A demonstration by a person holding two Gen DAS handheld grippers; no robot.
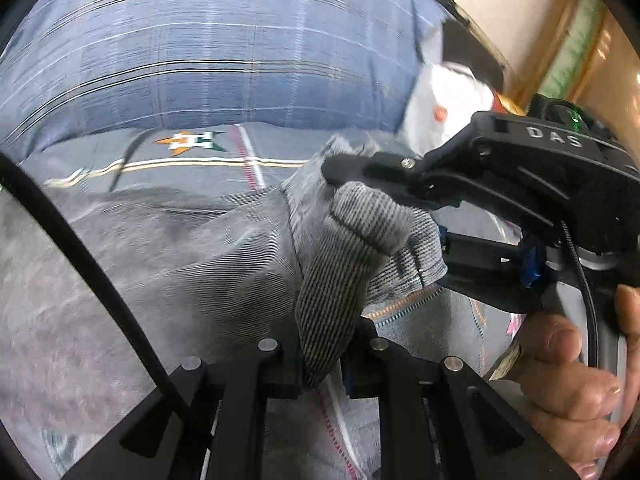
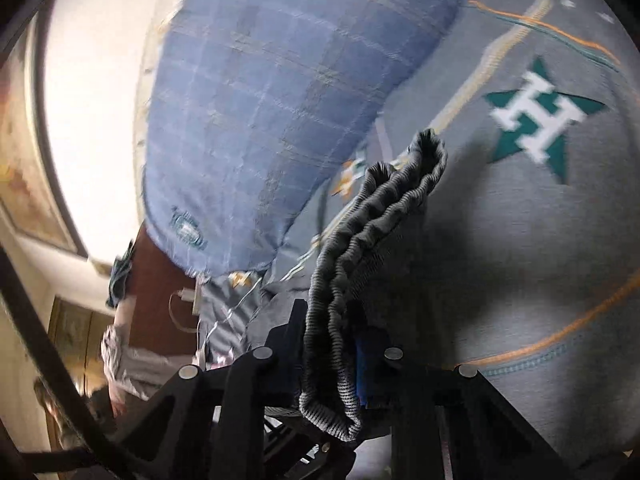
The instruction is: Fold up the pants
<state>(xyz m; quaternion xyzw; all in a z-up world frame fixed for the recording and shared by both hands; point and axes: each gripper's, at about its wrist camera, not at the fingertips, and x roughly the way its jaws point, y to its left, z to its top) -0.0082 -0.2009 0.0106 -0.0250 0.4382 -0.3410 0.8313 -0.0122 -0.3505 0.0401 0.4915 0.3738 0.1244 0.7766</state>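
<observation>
Left wrist view. Grey ribbed knit pants (image 1: 224,264): bunched across the grey patterned bedspread (image 1: 192,168), which carries a star emblem (image 1: 192,142) and striped lines. Left gripper (image 1: 324,364), black, two-fingered: clenched on a raised fold of the pants at the lower middle. Right gripper (image 1: 352,184), black body marked "DAS": enters from the right, its fingers nipping a second fold of the same fabric, just beside the first. A person's hand (image 1: 576,380) grasps its handle at the lower right. Blue checked pillow (image 1: 208,60): at the far edge of the bedspread.

Right wrist view. Right gripper (image 2: 332,360): clenched on the ridged, gathered band of the pants (image 2: 360,240), which stands up between the fingers. Bedspread (image 2: 520,240) lies beyond, with a green star emblem (image 2: 540,116) at the right. Blue checked pillow (image 2: 272,100): upper middle. Picture blurred.
</observation>
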